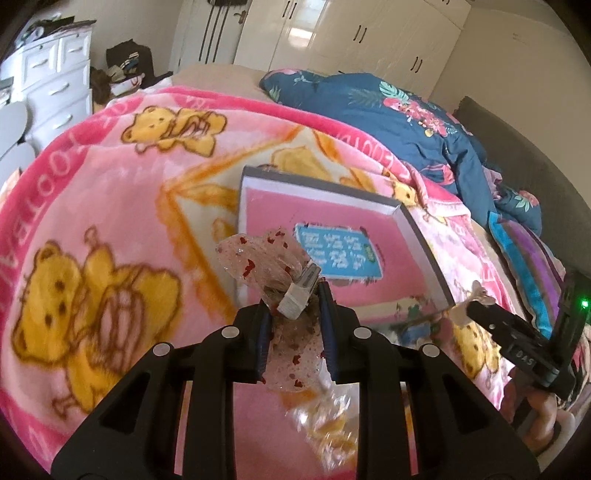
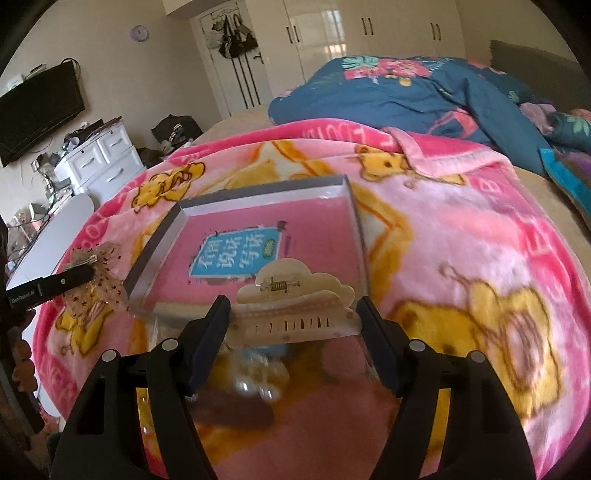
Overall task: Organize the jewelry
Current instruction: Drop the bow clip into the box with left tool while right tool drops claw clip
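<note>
My left gripper [image 1: 293,301] is shut on a sheer pink bow hair clip with red hearts [image 1: 266,258], held above the blanket just left of the box. It also shows in the right wrist view [image 2: 98,275]. My right gripper [image 2: 293,314] is shut on a cream cloud-shaped claw clip [image 2: 295,299], held over the near edge of a clear-walled box [image 2: 236,201]. The box [image 1: 410,225] lies on the bed with a pink book with a blue label [image 2: 240,251] under or inside it. The right gripper shows at the right of the left wrist view [image 1: 467,304].
A pink teddy-bear blanket [image 1: 110,221] covers the bed. A dark blue floral duvet [image 2: 406,92] is bunched at the back. A white dresser [image 2: 103,162] stands to the left, wardrobes [image 2: 369,33] behind. Blurred items lie in a clear container [image 2: 258,373] below the right gripper.
</note>
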